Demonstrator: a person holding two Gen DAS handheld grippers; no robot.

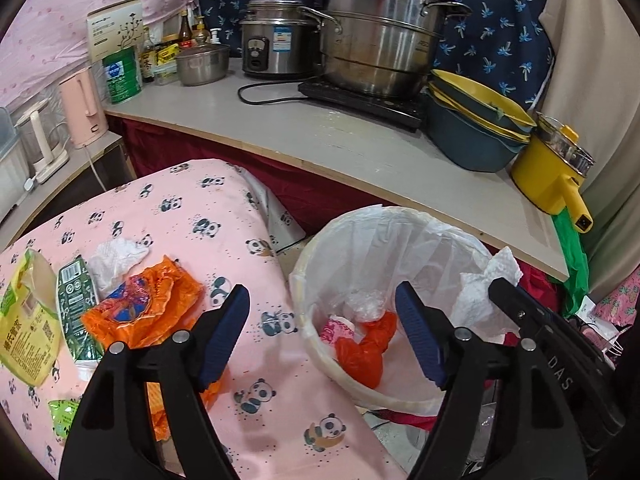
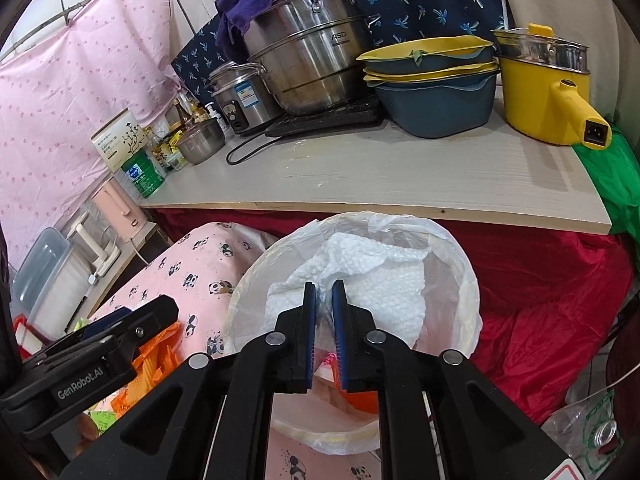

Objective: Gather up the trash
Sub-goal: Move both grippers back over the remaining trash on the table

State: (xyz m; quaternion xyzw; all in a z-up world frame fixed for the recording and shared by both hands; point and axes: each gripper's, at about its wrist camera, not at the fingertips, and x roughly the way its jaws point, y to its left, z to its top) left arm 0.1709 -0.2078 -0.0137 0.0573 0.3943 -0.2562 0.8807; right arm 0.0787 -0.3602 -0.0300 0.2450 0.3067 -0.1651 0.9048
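A round bin [image 1: 316, 344] lined with a white bag stands beside the panda-print surface [image 1: 264, 392]; it holds red plastic and clear wrap. My left gripper [image 1: 320, 332] is open and empty above the bin's left rim. My right gripper [image 2: 324, 292] is shut on a white paper towel [image 2: 372, 280] and holds it over the bin [image 2: 468, 304]; it also shows in the left wrist view [image 1: 480, 284]. On the surface lie an orange wrapper [image 1: 144, 308], a crumpled tissue [image 1: 116, 260], a green packet [image 1: 74, 304] and a yellow-green packet [image 1: 28, 320].
A grey shelf [image 1: 360, 148] behind the bin carries steel pots [image 1: 380, 48], a rice cooker, stacked blue-yellow bowls [image 1: 476, 128] and a yellow pot [image 1: 556, 176]. Red cloth [image 2: 552, 304] lies right of the bin. Kettles [image 1: 82, 108] stand at the left.
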